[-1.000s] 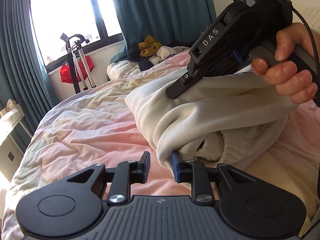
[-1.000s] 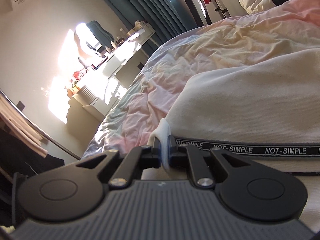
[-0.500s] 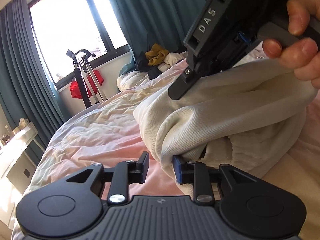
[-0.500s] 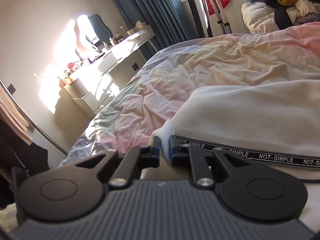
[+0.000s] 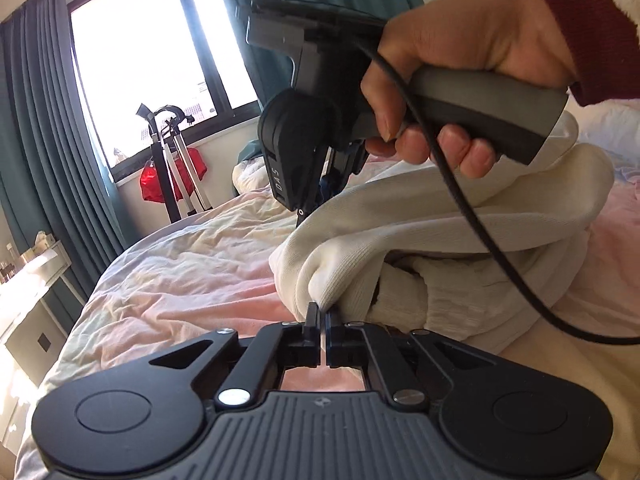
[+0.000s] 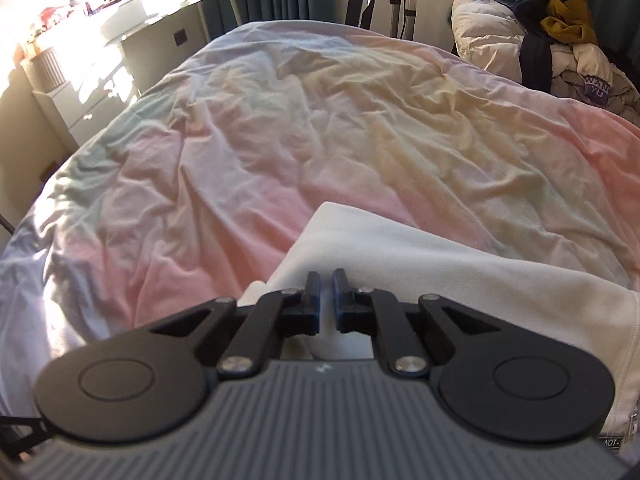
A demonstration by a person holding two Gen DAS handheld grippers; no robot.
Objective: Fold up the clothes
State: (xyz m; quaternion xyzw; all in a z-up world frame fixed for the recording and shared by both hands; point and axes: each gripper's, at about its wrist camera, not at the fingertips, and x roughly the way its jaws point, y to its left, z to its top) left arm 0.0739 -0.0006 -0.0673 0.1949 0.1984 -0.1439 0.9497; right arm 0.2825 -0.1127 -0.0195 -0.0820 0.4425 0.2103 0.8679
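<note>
Left wrist view
- Left gripper (image 5: pixel 322 314): low in the foreground, its jaws together and clamped on a pinch of cream fabric; they have just been closing onto it.
- Cream garment (image 5: pixel 432 240): a thick ribbed piece, bunched and doubled over on the bed, lying toward the right side of the bedspread; its near fold runs into the left jaws.
- Right gripper (image 5: pixel 316 200): held above the garment and pointing down at its upper fold; from here I cannot tell whether the tips touch the cloth.
- Hand (image 5: pixel 460 76): wraps the right gripper's grey handle, with a dark red sleeve (image 5: pixel 580 32) at the wrist.
- Cable (image 5: pixel 480 220): black, looping from the right gripper down across the garment.
- Bed (image 5: pixel 180 272): covered with a wrinkled pink and pale yellow spread.
- Window (image 5: pixel 160 52): bright, between teal curtains (image 5: pixel 44 140); a black stand with something red on it (image 5: pixel 172 168) is below it.

Right wrist view
- Right gripper (image 6: pixel 326 294): its jaws stand nearly together with a narrow gap; nothing is visibly pinched between the tips.
- Cream garment (image 6: pixel 440 264): lies flat directly under and beyond the jaws, at the near side of the bed; a black label strip shows at the lower right.
- Bed (image 6: pixel 280 120): the wrinkled spread fills the middle of the view.
- Clothes pile (image 6: pixel 560 40): heaped at the far right corner of the bed.
- White desk (image 6: pixel 120 12): sunlit, past the far left edge of the bed.
</note>
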